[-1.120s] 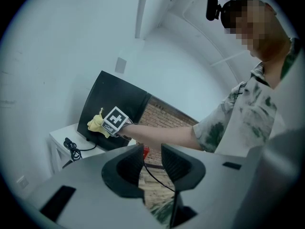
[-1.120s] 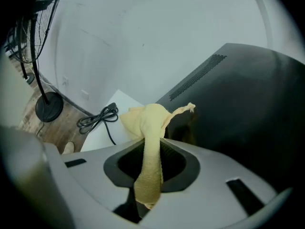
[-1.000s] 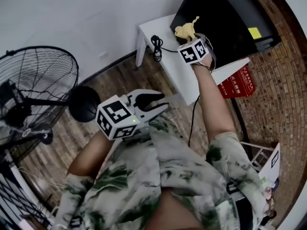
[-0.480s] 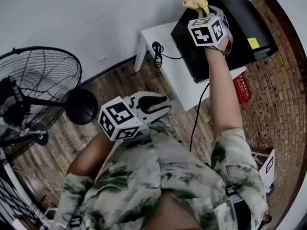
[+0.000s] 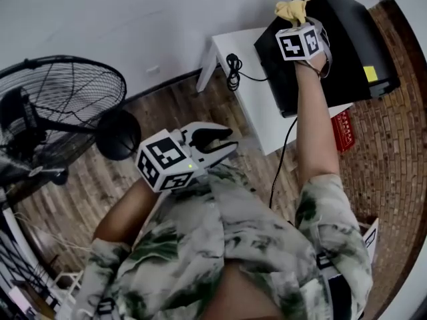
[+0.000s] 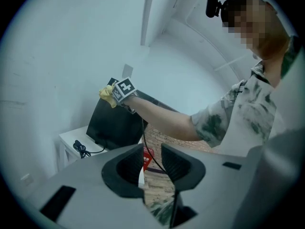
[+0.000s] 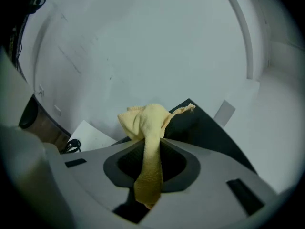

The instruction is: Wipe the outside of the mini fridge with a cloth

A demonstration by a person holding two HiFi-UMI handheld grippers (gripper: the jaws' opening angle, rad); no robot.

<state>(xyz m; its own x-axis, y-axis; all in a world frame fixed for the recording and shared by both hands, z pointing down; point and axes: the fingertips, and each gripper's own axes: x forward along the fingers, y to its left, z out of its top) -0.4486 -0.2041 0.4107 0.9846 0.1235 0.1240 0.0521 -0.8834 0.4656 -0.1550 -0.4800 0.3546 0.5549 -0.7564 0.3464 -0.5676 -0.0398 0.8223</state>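
- The mini fridge (image 5: 337,52), a black box, stands on a white table (image 5: 253,95) in the upper right of the head view. The step in hand looks like wiping along its top edge.
- The right gripper (image 5: 294,20) is stretched out to the fridge's upper left corner, with the yellow cloth (image 5: 293,8) bunched in front of it.
- In the right gripper view the jaws are clamped together on the cloth (image 7: 145,128). A loose wad stands above them and a strip hangs down between them.
- The wad sits at the fridge's (image 7: 209,132) corner edge. Whether it actually presses on the surface cannot be told.
- To wipe well, I judge the wad should lie flat on the panel so that fabric, not the hard jaw tips, meets the black surface. Strokes should be long and overlapping, with steady light pressure.
- The grip should remain firm, since only a narrow strip of cloth is pinched.
- The coiled cable (image 5: 233,69) on the table, left of the fridge, could snag on a low pass.
- The left gripper (image 5: 217,143) hangs near the person's chest at centre frame, well apart from the fridge. Its jaws are parted by a narrow gap and hold nothing.
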